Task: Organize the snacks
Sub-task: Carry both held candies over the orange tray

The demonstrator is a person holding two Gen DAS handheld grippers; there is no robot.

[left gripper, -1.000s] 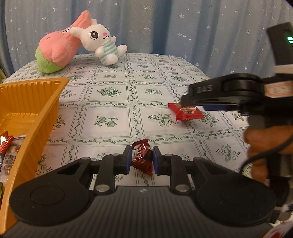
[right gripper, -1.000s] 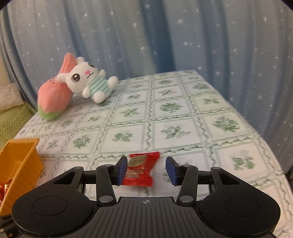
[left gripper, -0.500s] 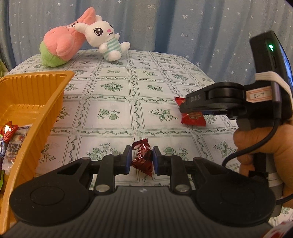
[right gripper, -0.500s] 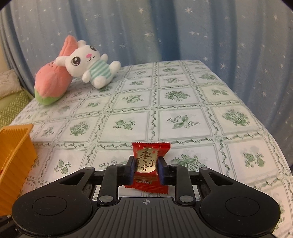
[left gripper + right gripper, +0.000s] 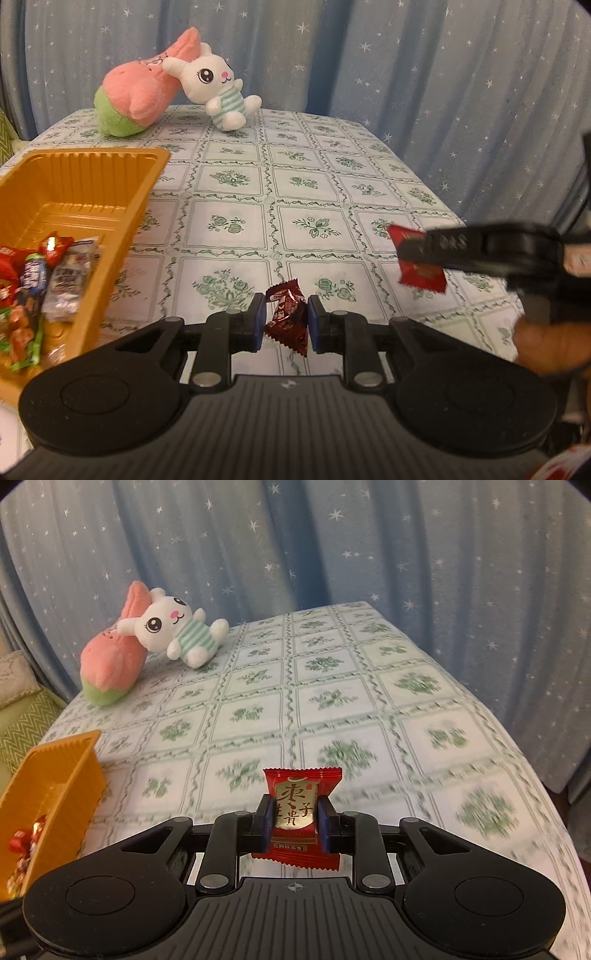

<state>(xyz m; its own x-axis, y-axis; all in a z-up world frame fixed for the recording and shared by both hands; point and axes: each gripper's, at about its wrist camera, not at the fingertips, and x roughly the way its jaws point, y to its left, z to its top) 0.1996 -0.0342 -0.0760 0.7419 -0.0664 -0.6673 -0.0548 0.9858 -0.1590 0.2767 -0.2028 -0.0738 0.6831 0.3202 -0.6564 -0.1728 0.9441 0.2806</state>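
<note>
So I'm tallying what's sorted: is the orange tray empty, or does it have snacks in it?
Partly filled. The orange tray holds several wrapped snacks piled at its near end; its far end shows bare ribbed floor.

Red snack packet [image 5: 295,814] pinched between fingers [image 5: 266,821]

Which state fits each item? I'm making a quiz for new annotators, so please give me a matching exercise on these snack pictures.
Items:
1. dark red candy
2. red packet with gold label
3. orange tray
4. white bunny plush

States:
A. leaning on the pink plush
B. clamped in the right gripper
C. holding several snacks
D. clamped in the left gripper

Pairs: 1-D, 2-B, 3-C, 4-A
</note>
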